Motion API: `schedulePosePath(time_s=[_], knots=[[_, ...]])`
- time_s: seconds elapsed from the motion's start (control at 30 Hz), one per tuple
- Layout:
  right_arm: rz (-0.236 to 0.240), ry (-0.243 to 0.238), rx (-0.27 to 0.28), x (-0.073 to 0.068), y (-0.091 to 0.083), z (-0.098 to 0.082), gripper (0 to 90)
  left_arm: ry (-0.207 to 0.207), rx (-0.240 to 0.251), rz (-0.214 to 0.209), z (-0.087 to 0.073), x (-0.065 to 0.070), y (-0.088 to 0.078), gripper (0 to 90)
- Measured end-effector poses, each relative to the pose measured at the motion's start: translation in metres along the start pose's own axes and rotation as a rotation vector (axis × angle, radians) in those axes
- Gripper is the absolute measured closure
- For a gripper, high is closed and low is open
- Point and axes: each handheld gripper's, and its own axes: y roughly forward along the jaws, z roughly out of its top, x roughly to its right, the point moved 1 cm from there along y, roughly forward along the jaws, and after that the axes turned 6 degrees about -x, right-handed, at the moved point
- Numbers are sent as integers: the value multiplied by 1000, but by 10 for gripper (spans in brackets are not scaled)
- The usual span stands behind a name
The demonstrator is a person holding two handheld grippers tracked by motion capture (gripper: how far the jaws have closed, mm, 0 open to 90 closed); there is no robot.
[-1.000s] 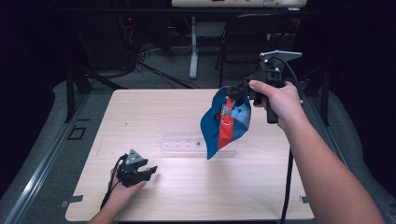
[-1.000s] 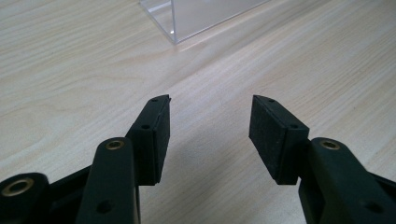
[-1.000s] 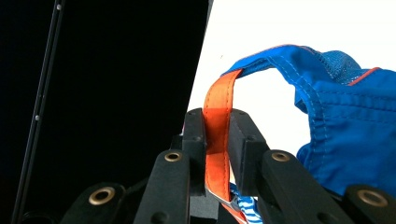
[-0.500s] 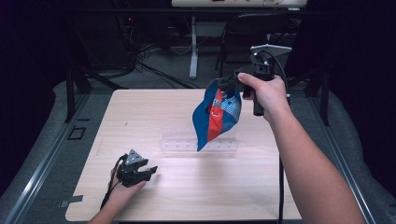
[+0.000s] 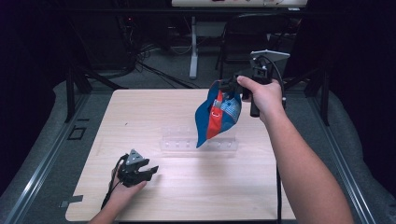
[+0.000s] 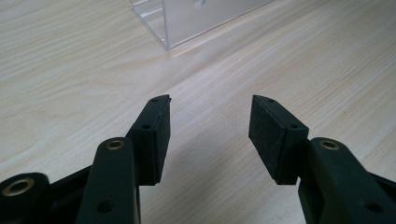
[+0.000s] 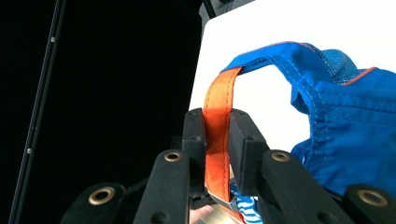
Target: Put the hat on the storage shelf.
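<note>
A blue cloth bag [image 5: 218,116] with an orange strap [image 7: 215,135] hangs in the air above the table's right middle. My right gripper [image 5: 228,87] holds it up from the top, its jaws shut on the orange strap, as the right gripper view shows close up [image 7: 217,123]. The bag's lower tip dangles just over a clear plastic rack [image 5: 198,142] on the wooden table [image 5: 154,112]. My left gripper [image 5: 150,171] rests low at the table's near left, open with nothing between its pads [image 6: 210,126]; a corner of the clear rack [image 6: 187,21] lies ahead of it.
Dark floor, cables and chair legs [image 5: 194,51] lie beyond the table's far edge. Metal rails [image 5: 37,158] run along the left side. Bare wood lies between the left gripper and the rack.
My right hand has carried the hanging bag leftward and slightly down, so it now hangs over the rack's right part. The left gripper has stayed put.
</note>
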Motion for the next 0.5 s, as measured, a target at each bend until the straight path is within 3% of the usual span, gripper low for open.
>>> schedulePosePath(time_s=[0.27, 0.5], knots=[[-15, 2, 35, 0, -4, 4, 783, 19, 8, -12, 2, 4, -1, 490], [-18, 0, 29, 0, -2, 4, 783, 14, 14, -11, 2, 3, -1, 490]])
